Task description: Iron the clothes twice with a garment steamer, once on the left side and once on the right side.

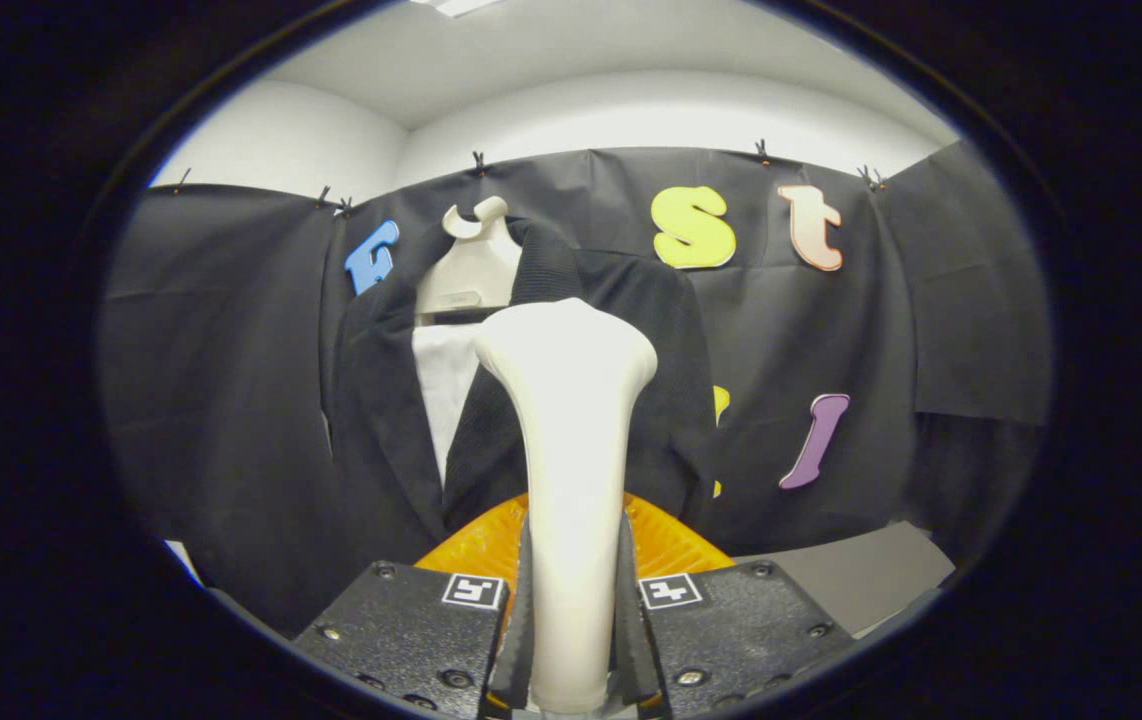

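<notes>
We see our gripper (571, 640) clenched on the smooth, cream garment steamer (567, 420), both fingers pressing its slim handle, flared head upright ahead of them, just before the dark, finely woven jacket (651, 400) on a pale hanger (471, 265), ribbed orange base (671, 545) beneath

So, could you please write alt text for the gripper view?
The claw is shut on a white garment steamer, held upright in front of a dark suit jacket on a hanger. An orange ribbed object sits just beyond the fingers.
</notes>
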A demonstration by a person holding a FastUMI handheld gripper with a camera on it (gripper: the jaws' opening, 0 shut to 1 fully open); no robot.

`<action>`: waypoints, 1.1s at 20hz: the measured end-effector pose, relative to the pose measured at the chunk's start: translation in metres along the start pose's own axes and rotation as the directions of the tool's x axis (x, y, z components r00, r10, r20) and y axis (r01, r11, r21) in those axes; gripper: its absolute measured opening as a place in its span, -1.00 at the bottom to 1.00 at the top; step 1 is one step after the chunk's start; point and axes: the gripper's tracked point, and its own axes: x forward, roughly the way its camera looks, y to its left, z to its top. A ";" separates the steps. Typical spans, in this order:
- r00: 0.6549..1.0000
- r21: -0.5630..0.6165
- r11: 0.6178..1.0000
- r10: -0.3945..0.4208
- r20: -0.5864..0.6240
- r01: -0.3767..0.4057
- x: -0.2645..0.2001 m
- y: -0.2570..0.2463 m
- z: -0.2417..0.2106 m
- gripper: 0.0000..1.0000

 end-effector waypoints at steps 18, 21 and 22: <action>0.982 -0.046 0.999 -0.027 -0.189 0.019 -0.021 -0.008 -0.117 -0.28; 0.974 -0.054 0.998 -0.022 -0.224 0.011 -0.028 -0.004 -0.144 -0.27; 0.971 -0.058 0.998 -0.024 -0.237 0.011 -0.030 -0.004 -0.152 -0.27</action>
